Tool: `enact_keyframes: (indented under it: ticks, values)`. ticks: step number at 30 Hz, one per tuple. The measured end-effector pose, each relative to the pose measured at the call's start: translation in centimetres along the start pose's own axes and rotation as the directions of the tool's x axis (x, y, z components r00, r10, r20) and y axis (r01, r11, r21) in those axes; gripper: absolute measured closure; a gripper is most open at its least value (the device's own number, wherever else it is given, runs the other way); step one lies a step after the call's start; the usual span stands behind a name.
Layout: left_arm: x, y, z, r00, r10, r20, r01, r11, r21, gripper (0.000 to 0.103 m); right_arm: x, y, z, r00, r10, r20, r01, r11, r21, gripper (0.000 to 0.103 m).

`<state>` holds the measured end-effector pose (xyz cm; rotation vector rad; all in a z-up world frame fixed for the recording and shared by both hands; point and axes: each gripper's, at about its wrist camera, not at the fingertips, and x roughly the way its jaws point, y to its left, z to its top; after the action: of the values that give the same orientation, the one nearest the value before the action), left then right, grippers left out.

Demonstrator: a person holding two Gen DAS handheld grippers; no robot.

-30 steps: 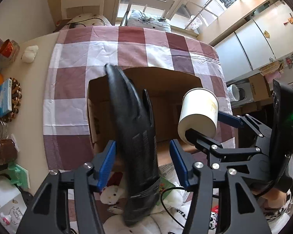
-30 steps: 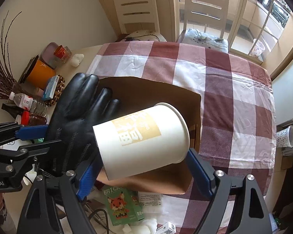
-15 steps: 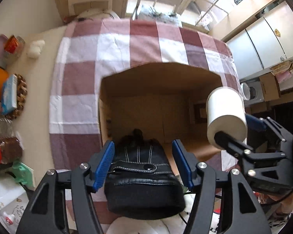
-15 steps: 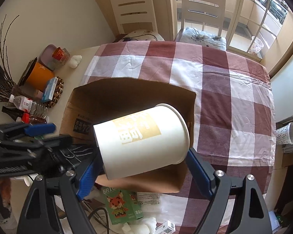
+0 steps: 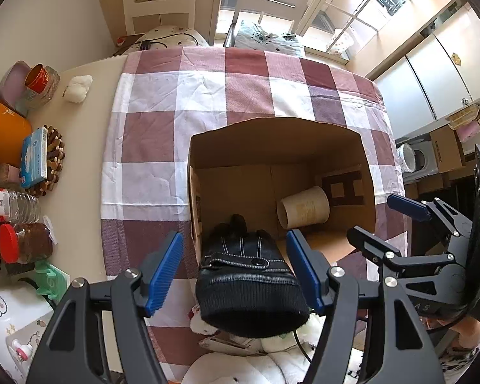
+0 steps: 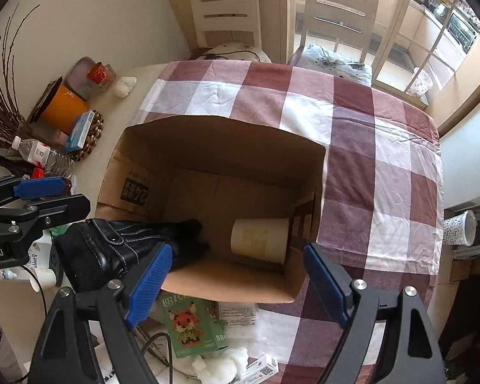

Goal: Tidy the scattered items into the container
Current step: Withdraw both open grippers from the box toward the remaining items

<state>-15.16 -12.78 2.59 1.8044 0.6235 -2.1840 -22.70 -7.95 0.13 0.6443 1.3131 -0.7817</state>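
Observation:
An open cardboard box (image 5: 342, 128) (image 6: 208, 128) stands on the checked tablecloth. A cream paper cup (image 5: 304, 206) (image 6: 259, 240) lies on its side on the box floor at the right. A black leather glove (image 5: 249, 275) (image 6: 112, 249) hangs over the box's near left rim, fingers inside, cuff outside. My left gripper (image 5: 236, 272) is open, with the glove's cuff between its blue pads, not pinched. My right gripper (image 6: 240, 281) is open and empty above the box's near rim; it also shows at the right of the left wrist view.
A green brick-toy box (image 6: 192, 326), white plush pieces (image 6: 220, 364), a small carton (image 6: 262, 368) and a cable lie on the cloth in front of the cardboard box. Jars, a bottle (image 5: 6, 201), an orange pot (image 5: 3, 137) and a blue packet crowd the table's left side. Two chairs stand behind.
My right gripper opened and the paper cup dropped into the box. My left gripper opened wider and the glove now rests over the box rim.

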Motion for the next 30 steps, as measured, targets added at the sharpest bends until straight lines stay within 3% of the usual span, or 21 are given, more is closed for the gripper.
enact_keyframes:
  ticks: [16,17,18,30]
  values:
    - [-2.7,-0.1,-4.6,0.999,0.027,0.042,-0.026,1.000,-0.013,0.035,-2.8,0.5,-3.9,1.000,-0.020,0.019,0.020,1.000,0.009,0.016]
    - [-2.9,-0.1,-5.0,0.999,0.028,0.045,-0.027,1.000,-0.014,0.035,-3.5,0.3,-4.6,0.993,-0.101,-0.057,0.098,0.994,-0.056,0.016]
    - [-3.1,-0.1,-5.5,0.998,0.030,0.047,-0.029,0.999,-0.015,0.035,-3.8,0.4,-5.1,0.992,-0.111,-0.064,0.107,0.992,-0.065,0.016]
    - [-3.9,-0.1,-10.7,0.997,0.047,0.064,-0.045,0.999,-0.023,0.035,-5.2,0.9,-9.7,0.990,-0.119,-0.080,0.114,0.992,-0.060,0.016]
